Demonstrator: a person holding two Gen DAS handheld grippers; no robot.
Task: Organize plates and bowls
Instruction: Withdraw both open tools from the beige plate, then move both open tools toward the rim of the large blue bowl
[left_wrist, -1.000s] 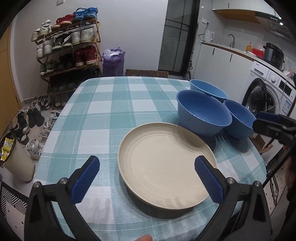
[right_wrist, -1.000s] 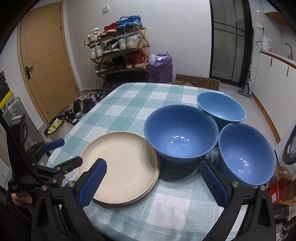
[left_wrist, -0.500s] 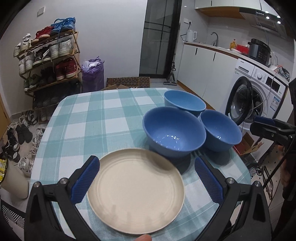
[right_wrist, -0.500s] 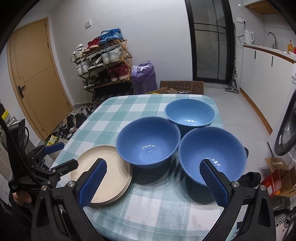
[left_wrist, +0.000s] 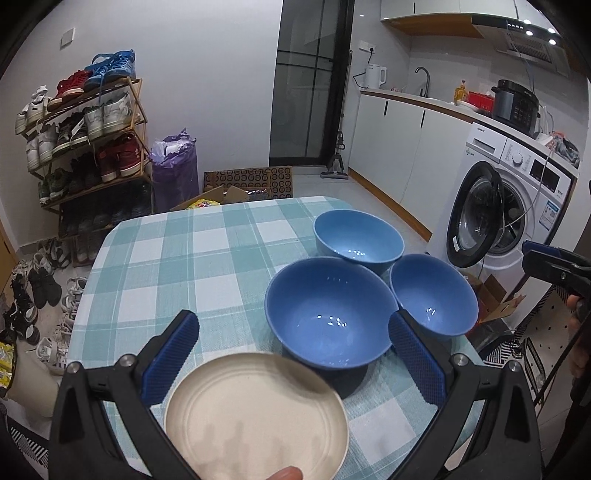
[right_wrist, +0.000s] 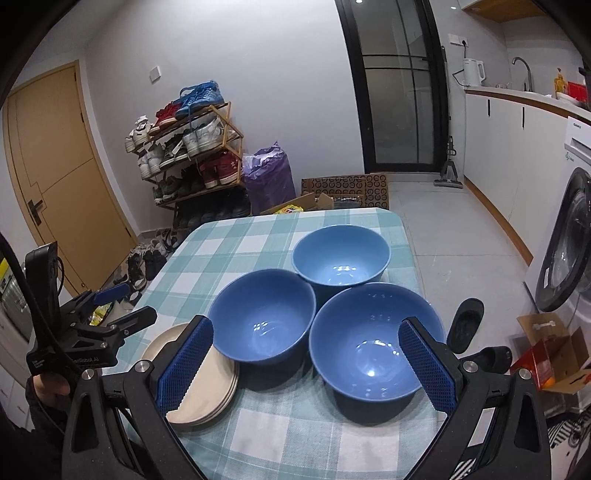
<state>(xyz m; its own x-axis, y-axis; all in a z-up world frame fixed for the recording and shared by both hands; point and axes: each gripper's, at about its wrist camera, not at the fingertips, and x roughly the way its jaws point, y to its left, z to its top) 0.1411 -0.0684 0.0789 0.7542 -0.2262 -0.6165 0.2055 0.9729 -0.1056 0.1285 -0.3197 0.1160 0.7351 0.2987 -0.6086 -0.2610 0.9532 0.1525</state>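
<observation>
Beside the plates (right_wrist: 207, 384), 3 bowls (right_wrist: 264, 315) cluster.

My left gripper (left_wrist: 293, 363) is a black plastic frame with two angled arms, each tipped with a blue cross-hatched pad (left_wrist: 170, 356) and fixed with silver round-head screws. My right gripper (right_wrist: 306, 365) is built the same way, its blue pads (right_wrist: 426, 369) toothed along the edge. On the left unit's black body I read white lettering, and a black cable loops past it. A bare fingertip (left_wrist: 283, 473) shows at the bottom edge, skin pale pink
</observation>
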